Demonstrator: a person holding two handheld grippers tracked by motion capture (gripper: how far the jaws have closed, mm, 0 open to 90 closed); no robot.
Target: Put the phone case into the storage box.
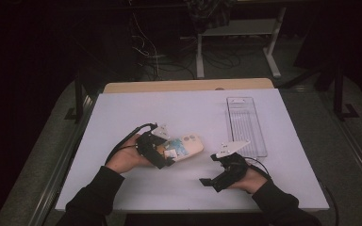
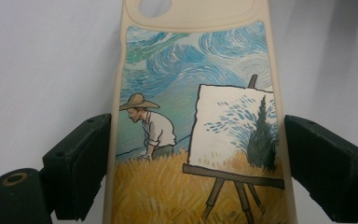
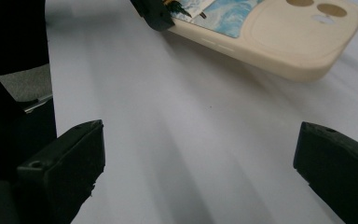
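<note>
Jaws of your left gripper (image 1: pixel 166 157) clamp the phone case (image 2: pixel 198 121) by its long edges, lifting it off the counter (image 1: pixel 122 117), while your right gripper (image 1: pixel 210 181) waits near, jaws wide and empty.

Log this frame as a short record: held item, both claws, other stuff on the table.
item: phone case, beige rim, painted print of a man in a straw hat at an easel in a wheat field
item pose: lens end points away from the left claw, flat or nearly so above the table
left claw: shut on the case, one jaw on each long edge
right claw: open, nothing between its jaws, apart from the case
other: clear tray, far right of the table, untouched
</note>
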